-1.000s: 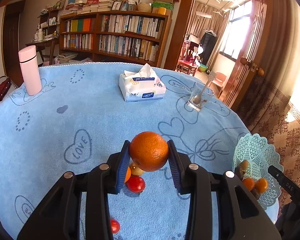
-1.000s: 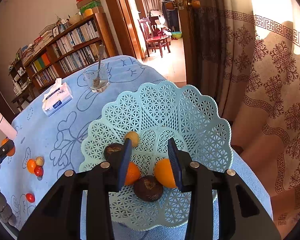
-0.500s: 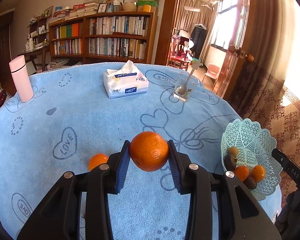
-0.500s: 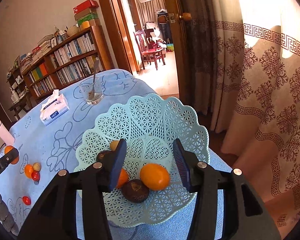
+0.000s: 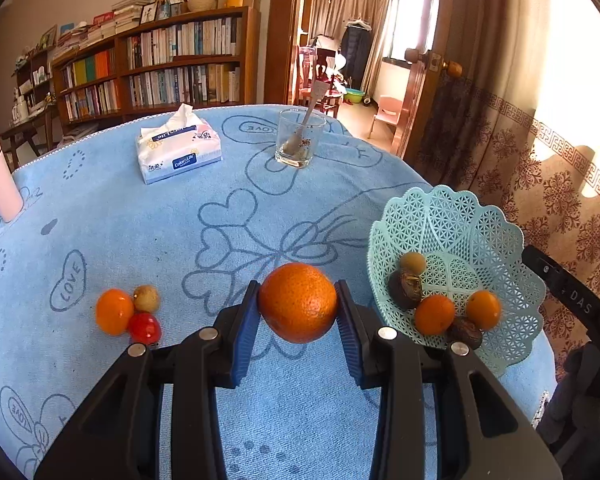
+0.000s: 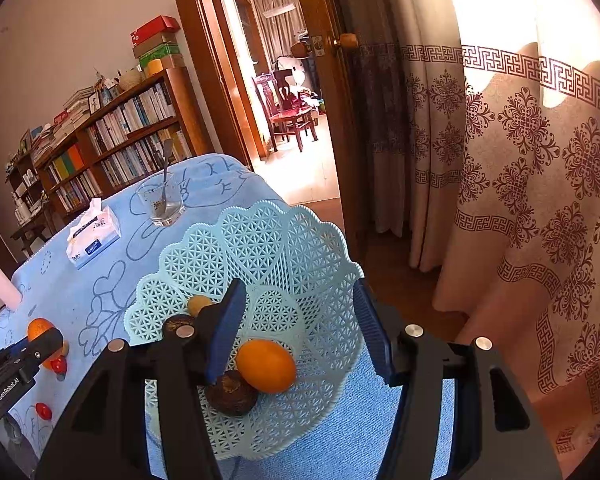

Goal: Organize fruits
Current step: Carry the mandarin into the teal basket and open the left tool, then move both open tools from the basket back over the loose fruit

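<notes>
The round table under its blue cloth [image 5: 148, 232] carries your pale green lattice basket [image 5: 460, 224] at its right edge, near the curtain, with two small oranges, two dark fruits and a yellowish one in it. Your left gripper [image 5: 298, 308] is clamped on the large orange [image 5: 298, 302], holding it above the cloth just left of the basket. Your right gripper [image 6: 300, 324] has just been opening over the basket; its jaws stand apart, gripping nothing, the small orange [image 6: 266, 366] lying loose below them.
</notes>
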Tool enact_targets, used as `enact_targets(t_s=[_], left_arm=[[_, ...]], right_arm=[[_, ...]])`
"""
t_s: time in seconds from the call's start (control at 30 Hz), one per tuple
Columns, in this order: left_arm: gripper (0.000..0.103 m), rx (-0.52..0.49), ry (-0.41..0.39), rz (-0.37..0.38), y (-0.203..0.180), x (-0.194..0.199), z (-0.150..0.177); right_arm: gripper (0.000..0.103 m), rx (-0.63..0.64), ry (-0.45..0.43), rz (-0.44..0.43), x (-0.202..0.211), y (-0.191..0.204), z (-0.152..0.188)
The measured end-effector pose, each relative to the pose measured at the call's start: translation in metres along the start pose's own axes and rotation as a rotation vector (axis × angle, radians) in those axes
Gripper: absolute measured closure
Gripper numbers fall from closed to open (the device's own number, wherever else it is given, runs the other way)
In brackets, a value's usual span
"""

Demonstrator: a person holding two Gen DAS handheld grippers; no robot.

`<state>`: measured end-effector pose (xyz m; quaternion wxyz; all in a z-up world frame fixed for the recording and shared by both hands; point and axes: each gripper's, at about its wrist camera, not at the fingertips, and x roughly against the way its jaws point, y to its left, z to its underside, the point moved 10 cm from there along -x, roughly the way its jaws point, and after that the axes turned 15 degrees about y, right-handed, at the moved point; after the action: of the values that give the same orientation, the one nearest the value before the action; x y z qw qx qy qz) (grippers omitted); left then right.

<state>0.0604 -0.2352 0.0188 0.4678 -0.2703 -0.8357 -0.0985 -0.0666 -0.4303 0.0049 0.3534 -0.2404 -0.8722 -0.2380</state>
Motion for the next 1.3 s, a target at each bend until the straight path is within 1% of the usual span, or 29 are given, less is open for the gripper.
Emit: enact_targets(t_s=[0.3, 0.7, 0.77, 0.8, 0.87, 1.03, 1.07, 1.17, 1.23, 1.3], left_arm=[[0.066, -0.084, 0.041, 0.056, -0.047, -0.019, 0.007], [0.065, -0.145, 0.073, 0.115, -0.081, -0.030, 0.012], [0.063, -0.145, 0.067, 0.130, -0.084, -0.030, 0.012], [0.054, -0.142, 0.064, 0.133, -0.084, -0.029, 0.011], [0.045, -0.129, 0.049, 0.146, -0.083, -0.026, 0.009], [0.045, -0.104, 0.023, 0.128, -0.067, -0.016, 0.003], [0.044, -0.094, 0.019, 0.123, -0.063, -0.014, 0.001], [0.037, -0.058, 0.003, 0.101, -0.047, -0.008, -0.003], [0.036, -0.033, -0.005, 0.088, -0.035, -0.005, -0.005], [0.033, -0.007, -0.013, 0.071, -0.022, -0.001, -0.007]], right_arm=[[0.046, -0.012, 0.000, -0.023, -0.001, -0.004, -0.003], [0.045, -0.020, 0.013, -0.036, -0.003, -0.005, -0.003], [0.045, -0.019, 0.012, -0.037, -0.003, -0.005, -0.003], [0.045, -0.020, 0.011, -0.038, -0.002, -0.005, -0.003], [0.045, -0.022, 0.011, -0.038, -0.002, -0.004, -0.003], [0.045, -0.035, 0.003, -0.046, 0.002, -0.006, -0.004], [0.045, -0.034, 0.002, -0.048, 0.003, -0.005, -0.004], [0.045, -0.027, -0.001, -0.055, 0.005, -0.002, -0.003], [0.045, -0.022, 0.000, -0.060, 0.006, 0.001, -0.002], [0.045, -0.017, 0.000, -0.064, 0.007, 0.004, -0.001]])
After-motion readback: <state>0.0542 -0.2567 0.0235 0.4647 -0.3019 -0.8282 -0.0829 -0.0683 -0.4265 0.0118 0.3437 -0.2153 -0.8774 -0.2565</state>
